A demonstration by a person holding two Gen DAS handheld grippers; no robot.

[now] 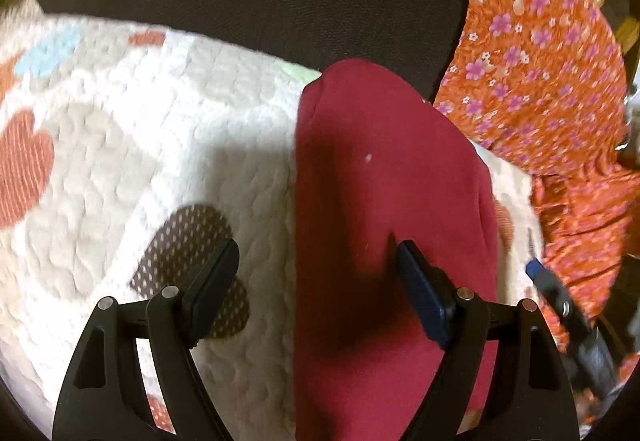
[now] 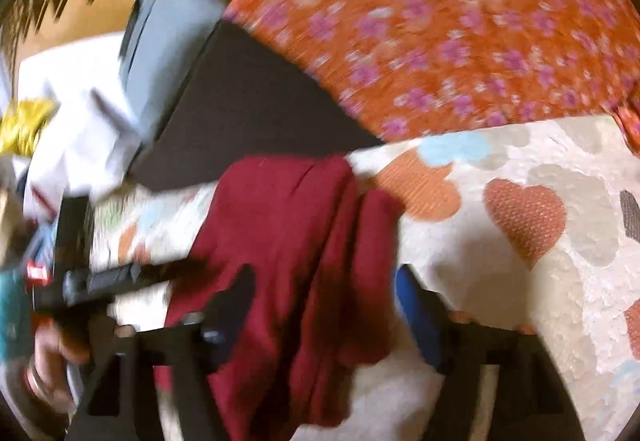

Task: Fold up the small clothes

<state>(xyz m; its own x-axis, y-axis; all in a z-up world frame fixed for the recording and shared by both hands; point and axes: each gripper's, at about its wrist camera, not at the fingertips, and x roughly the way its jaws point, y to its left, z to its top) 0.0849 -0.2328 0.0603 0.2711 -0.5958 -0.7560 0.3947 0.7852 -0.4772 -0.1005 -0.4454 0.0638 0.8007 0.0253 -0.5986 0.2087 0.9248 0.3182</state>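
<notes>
Gaping wide, both jaws grip nothing: left gripper (image 1: 316, 273) and right gripper (image 2: 324, 293) straddle soft maroon garment (image 1: 384, 169) on quilted heart-print bedspread (image 1: 120, 129).

Two close downward wrist views (shared quilt (image 1: 120, 145))

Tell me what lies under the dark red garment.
The dark red garment lies on a white quilted cover with heart patches, which shows on both sides of it. Whatever sits directly beneath the cloth, or between its folded layers, is covered and cannot be seen.
</notes>
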